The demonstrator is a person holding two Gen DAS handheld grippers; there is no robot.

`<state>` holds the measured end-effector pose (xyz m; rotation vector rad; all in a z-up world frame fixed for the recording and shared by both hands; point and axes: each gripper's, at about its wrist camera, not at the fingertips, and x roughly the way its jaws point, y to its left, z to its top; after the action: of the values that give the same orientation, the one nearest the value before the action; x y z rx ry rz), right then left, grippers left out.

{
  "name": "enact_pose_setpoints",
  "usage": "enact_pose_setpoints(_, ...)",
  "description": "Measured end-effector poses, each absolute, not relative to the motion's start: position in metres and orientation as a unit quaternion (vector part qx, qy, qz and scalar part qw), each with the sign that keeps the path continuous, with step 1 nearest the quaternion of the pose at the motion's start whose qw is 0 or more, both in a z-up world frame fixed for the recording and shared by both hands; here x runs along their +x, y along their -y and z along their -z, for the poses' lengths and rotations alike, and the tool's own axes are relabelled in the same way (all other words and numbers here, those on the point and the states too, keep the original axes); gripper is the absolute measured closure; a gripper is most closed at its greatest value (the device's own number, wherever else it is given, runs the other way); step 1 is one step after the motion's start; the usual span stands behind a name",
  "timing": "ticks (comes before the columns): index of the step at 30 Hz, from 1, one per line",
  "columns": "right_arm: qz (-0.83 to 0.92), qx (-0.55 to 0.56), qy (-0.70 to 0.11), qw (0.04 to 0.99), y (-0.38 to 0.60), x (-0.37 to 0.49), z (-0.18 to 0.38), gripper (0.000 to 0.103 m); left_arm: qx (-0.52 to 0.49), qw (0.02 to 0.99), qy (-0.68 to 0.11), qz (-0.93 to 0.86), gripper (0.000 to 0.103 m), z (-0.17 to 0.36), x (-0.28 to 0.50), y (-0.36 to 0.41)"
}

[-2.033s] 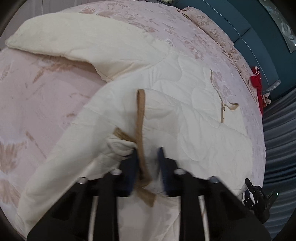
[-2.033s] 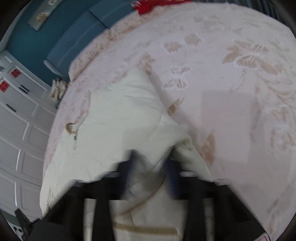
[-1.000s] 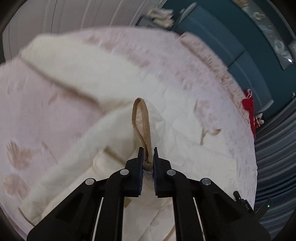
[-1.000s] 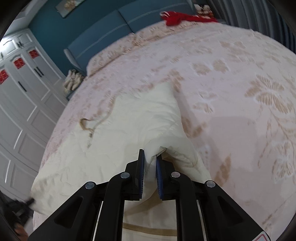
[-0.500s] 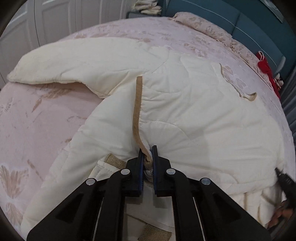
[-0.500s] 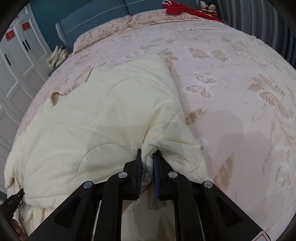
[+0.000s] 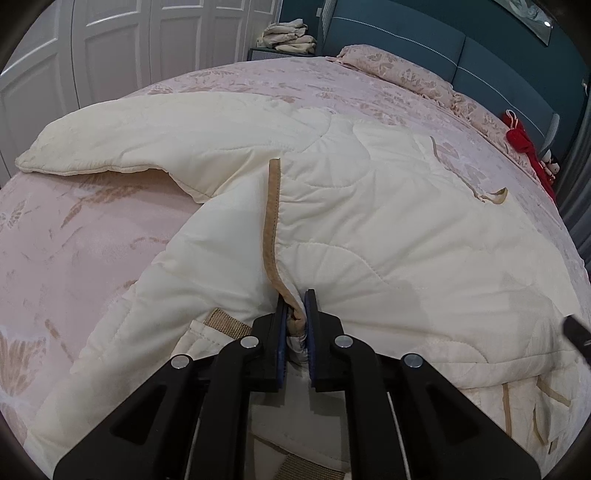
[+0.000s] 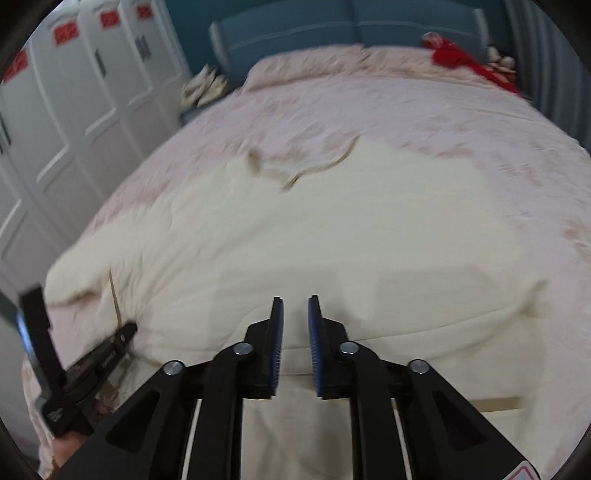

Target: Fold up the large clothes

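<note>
A cream quilted coat point(image 7: 388, 229) lies spread on the bed, one sleeve point(image 7: 122, 140) stretched to the left. My left gripper point(image 7: 295, 308) is shut on the coat's tan strap point(image 7: 272, 221) and a pinch of cream cloth near the front edge. In the blurred right wrist view the coat point(image 8: 332, 236) fills the middle. My right gripper point(image 8: 295, 310) hovers over its folded near edge with a narrow gap between the jaws and nothing in it. The left gripper point(image 8: 123, 330) shows at the lower left, its tip on the coat. A loose tan cord point(image 7: 491, 197) lies on the far side.
The pink patterned bedspread point(image 7: 74, 236) surrounds the coat. Pillows point(image 7: 402, 70) and a teal headboard point(image 7: 399, 33) stand at the far end, a red item point(image 7: 521, 136) at the far right. White wardrobe doors point(image 7: 110, 48) line the left. Folded cloths point(image 7: 288, 35) rest on a nightstand.
My right gripper has let go of the coat fold it was pinching and swung sideways over the coat. My left gripper came down with the strap and has stayed put since.
</note>
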<state>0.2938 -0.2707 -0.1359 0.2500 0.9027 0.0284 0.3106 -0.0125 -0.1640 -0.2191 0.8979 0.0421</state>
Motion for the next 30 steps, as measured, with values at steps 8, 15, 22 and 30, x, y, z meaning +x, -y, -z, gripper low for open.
enact_pose_setpoints(8,0.000,0.150,-0.444,0.883,0.269,0.303,0.186,0.100,-0.090,0.905,-0.415,-0.024,0.094,0.168,0.306,0.019)
enact_pose_setpoints(15,0.010,0.135,-0.435,0.890,0.261,0.303,0.190,0.101,-0.131,0.904,-0.406,-0.002,0.090,0.167,0.303,0.007)
enact_pose_setpoints(22,0.032,0.174,-0.438,0.881,0.273,0.283,0.155,0.084,-0.369,0.850,-0.375,0.005,0.016,0.120,0.279,-0.119)
enact_pose_setpoints(30,0.037,0.178,-0.442,0.878,0.264,0.195,0.122,0.060,-0.438,0.809,-0.338,-0.199,0.016,0.135,0.311,-0.351)
